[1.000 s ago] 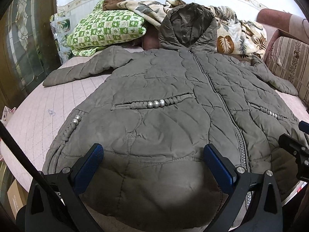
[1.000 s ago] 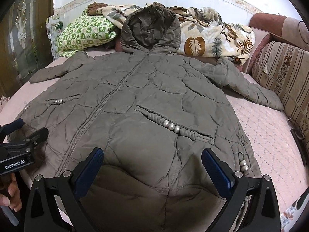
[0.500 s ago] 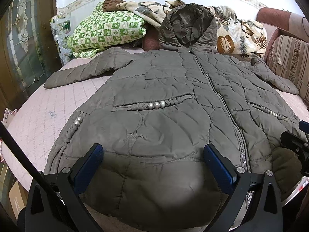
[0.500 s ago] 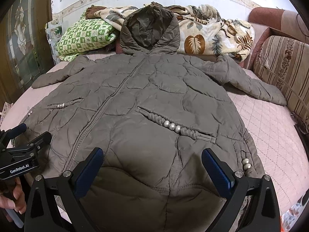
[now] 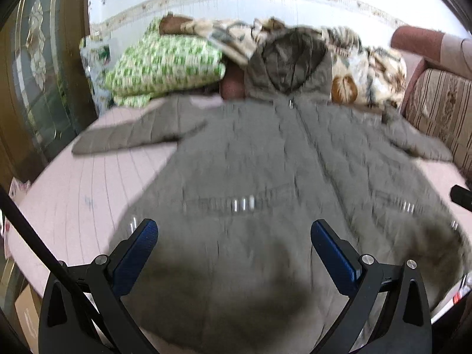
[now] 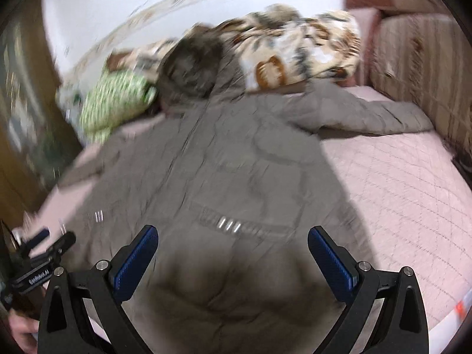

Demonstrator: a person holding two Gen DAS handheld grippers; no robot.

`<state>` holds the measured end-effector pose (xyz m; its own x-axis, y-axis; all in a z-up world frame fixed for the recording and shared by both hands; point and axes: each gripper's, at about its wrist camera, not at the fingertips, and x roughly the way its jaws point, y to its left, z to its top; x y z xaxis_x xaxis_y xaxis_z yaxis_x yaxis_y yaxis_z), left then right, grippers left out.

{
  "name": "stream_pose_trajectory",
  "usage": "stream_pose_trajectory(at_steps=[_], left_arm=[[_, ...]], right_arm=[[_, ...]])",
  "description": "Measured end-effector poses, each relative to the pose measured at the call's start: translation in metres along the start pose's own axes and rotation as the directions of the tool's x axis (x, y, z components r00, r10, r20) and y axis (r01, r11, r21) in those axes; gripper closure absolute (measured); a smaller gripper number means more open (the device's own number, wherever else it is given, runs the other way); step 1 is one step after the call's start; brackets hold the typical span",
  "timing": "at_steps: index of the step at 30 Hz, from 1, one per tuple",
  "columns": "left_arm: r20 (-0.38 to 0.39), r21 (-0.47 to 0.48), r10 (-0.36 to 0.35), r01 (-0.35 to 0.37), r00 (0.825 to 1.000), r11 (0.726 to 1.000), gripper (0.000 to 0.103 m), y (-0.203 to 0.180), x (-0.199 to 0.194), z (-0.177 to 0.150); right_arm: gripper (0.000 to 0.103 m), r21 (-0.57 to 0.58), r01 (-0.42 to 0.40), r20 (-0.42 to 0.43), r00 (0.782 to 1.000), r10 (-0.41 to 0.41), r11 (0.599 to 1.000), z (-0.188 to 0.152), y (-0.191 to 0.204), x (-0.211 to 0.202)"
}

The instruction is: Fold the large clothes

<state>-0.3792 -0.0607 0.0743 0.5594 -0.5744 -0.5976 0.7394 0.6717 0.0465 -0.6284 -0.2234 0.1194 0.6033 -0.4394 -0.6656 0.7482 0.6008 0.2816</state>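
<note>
While the coat (image 5: 265, 194) lies flat and unfolded on the bed (image 5: 88, 194), hood at 12 o'clock, left gripper (image 5: 233, 253) and right gripper (image 6: 233, 253) hover wide open, empty; next I need a sleeve or hem grip.

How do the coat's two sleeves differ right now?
The coat's left-hand sleeve lies out toward the green checked pillow; the right-hand sleeve reaches toward the striped sofa. The right-hand one looks bunched at the shoulder, the other flatter, though blur limits this. Both are spread on the pink bed cover, unfolded.
</note>
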Motion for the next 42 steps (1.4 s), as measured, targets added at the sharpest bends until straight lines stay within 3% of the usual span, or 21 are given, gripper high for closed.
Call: stream_pose_trajectory(at_steps=[5,10,18,21,22,24,30,36,40,42], left_arm=[[0.035,0.027,0.0,-0.001,0.999,1.0,0.0,-0.008,0.021,0.056],[0.065,0.023,0.009,-0.011,0.998,1.0,0.0,-0.027,0.054,0.082],[0.007,0.047,-0.103,0.103,0.995,0.994,0.0,-0.038,0.07,0.081],[-0.022,0.058,-0.12,0.121,0.993,0.991,0.0,-0.039,0.076,0.078],[-0.034,0.054,-0.124,0.125,0.992,0.991,0.0,-0.039,0.078,0.077],[-0.066,0.045,-0.143,0.146,0.988,0.988,0.0,-0.04,0.086,0.076],[-0.099,0.092,-0.129,0.138,0.987,0.986,0.0,-0.052,0.101,0.073],[-0.111,0.088,-0.146,0.156,0.983,0.984,0.0,-0.055,0.109,0.072],[-0.119,0.067,-0.154,0.163,0.981,0.984,0.0,-0.052,0.113,0.073],[-0.125,0.062,-0.153,0.161,0.98,0.985,0.0,-0.052,0.115,0.072]], right_arm=[[0.0,0.173,-0.01,0.066,0.998,-0.002,0.985,0.046,-0.064,-0.014],[0.0,0.328,-0.006,0.098,0.995,-0.027,0.945,0.072,-0.127,-0.01],[0.004,0.601,-0.048,0.179,0.981,-0.075,0.798,0.101,-0.251,0.008],[0.018,0.66,-0.024,0.191,0.972,-0.137,0.751,0.118,-0.291,0.018],[0.028,0.681,-0.013,0.186,0.97,-0.155,0.732,0.123,-0.303,0.023],[0.03,0.705,-0.006,0.18,0.969,-0.171,0.709,0.13,-0.321,0.034],[0.031,0.738,0.131,0.089,0.954,-0.288,0.662,0.145,-0.37,0.072],[0.035,0.765,0.188,0.038,0.942,-0.335,0.616,0.136,-0.408,0.097],[0.038,0.771,0.179,0.053,0.938,-0.341,0.611,0.145,-0.426,0.108],[0.043,0.756,0.187,0.051,0.939,-0.341,0.627,0.154,-0.43,0.118]])
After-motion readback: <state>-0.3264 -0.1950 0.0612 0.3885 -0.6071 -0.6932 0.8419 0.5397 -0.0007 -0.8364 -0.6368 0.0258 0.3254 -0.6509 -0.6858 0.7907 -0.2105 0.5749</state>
